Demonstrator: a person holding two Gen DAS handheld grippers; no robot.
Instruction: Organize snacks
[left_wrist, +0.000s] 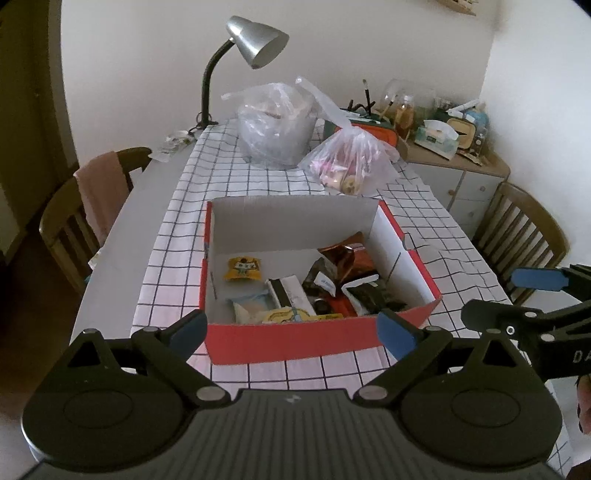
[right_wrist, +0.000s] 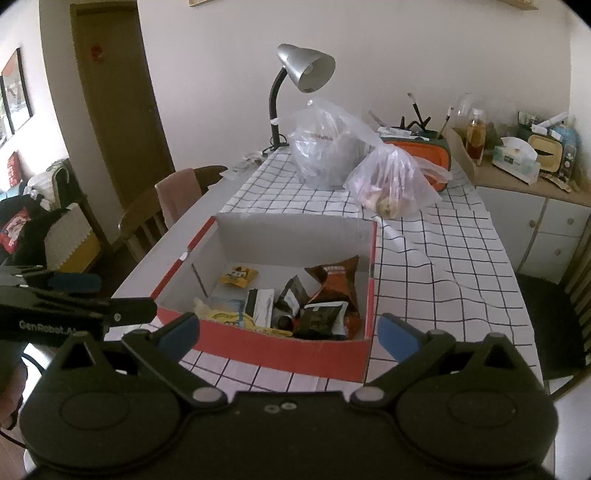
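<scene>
1. Red cardboard box (left_wrist: 291, 343) w/ white inside sits on the checked tablecloth (left_wrist: 258, 181), near table's front edge, open top.
2. Snacks in box, mostly piled toward the front-right: brown foil chip bag (left_wrist: 349, 258) leaning against the right wall, small yellow packet (left_wrist: 243, 268) alone near back-left, black-and-white wrapper (left_wrist: 288, 291) mid, dark packet (left_wrist: 373, 295) front-right, pale blue pack (left_wrist: 251, 304) + yellow pack (left_wrist: 286, 315) at the front wall.
3. Left gripper (left_wrist: 291, 328) – jaws spread wide, empty, hovering just in front of the box's front wall; blue pads (left_wrist: 188, 328) either side of it, not touching.
4. Right gripper (right_wrist: 288, 330) – also wide open, holding nothing, just short of box's front wall (right_wrist: 280, 350). Seen in left view at the right edge (left_wrist: 517, 295).
5. Behind box: small clear plastic bag (left_wrist: 351, 162) w/ pinkish items, knotted; bigger clear bag (left_wrist: 275, 125) over a grey round container further back.
6. Silver gooseneck desk lamp (left_wrist: 255, 40) at far table end.
7. Orange tray-like item (right_wrist: 417, 155) behind the bags – detail unclear.
8. Wooden chair (left_wrist: 85, 206) w/ pink cloth on table's left, another chair (left_wrist: 521, 229) on right.
9. Side cabinet (right_wrist: 535, 206) far right w/ tissue box (right_wrist: 517, 158), bottles, clutter.
</scene>
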